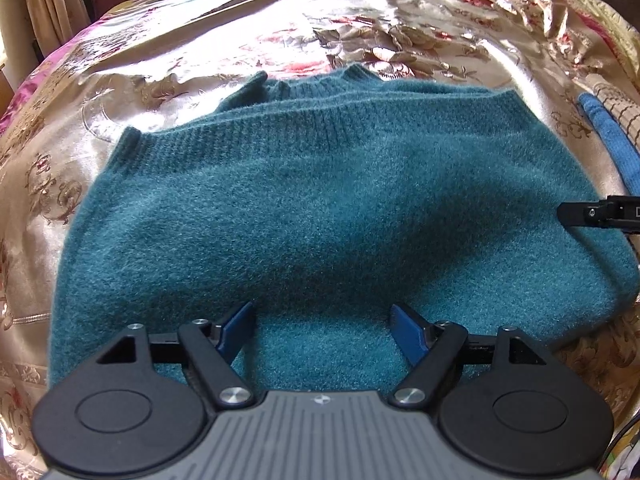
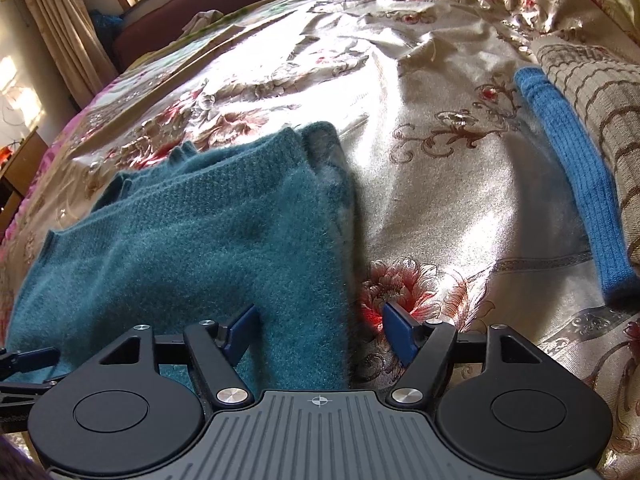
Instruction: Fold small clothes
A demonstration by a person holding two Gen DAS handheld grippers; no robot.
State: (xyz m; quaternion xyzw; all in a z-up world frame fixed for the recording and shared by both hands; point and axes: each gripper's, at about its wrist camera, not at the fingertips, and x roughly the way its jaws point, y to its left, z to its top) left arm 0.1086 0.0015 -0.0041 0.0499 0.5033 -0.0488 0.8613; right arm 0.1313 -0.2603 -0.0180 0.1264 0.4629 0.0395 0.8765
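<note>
A: Teal sweater (image 1: 304, 208), folded, is laid flat on the bed cover (image 1: 248, 40). Ribbed hem and a cuff are seen at its far edge. Its near edge is hidden under the left claw (image 1: 322, 330) body; how far it runs toward the camera cannot be told.

B: From the right wrist view, only the sweater's right side (image 2: 192, 232) is seen, layered at the far corner. The layers beneath cannot be counted.

A: Left claw is held low over the sweater's near part, fingers spread wide, nothing between the blue pads (image 1: 236, 328). Contact with the knit cannot be told.

B: Right claw (image 2: 318, 330) is likewise spread and released, set astride the sweater's right edge: one pad over knit, the other over bare cover. In the left wrist view only its black tip (image 1: 588, 214) is seen, cut off by the frame.

A: Beyond the right edge, a band of bare floral cover is noted, then a blue knit piece (image 2: 576, 184) lying just beside a checked cloth (image 2: 600, 96). Both are cut off at the frame.

B: Far side: open cover, glare-washed, creased toward the right. A curtain (image 2: 64, 28) is noted at the far left.
</note>
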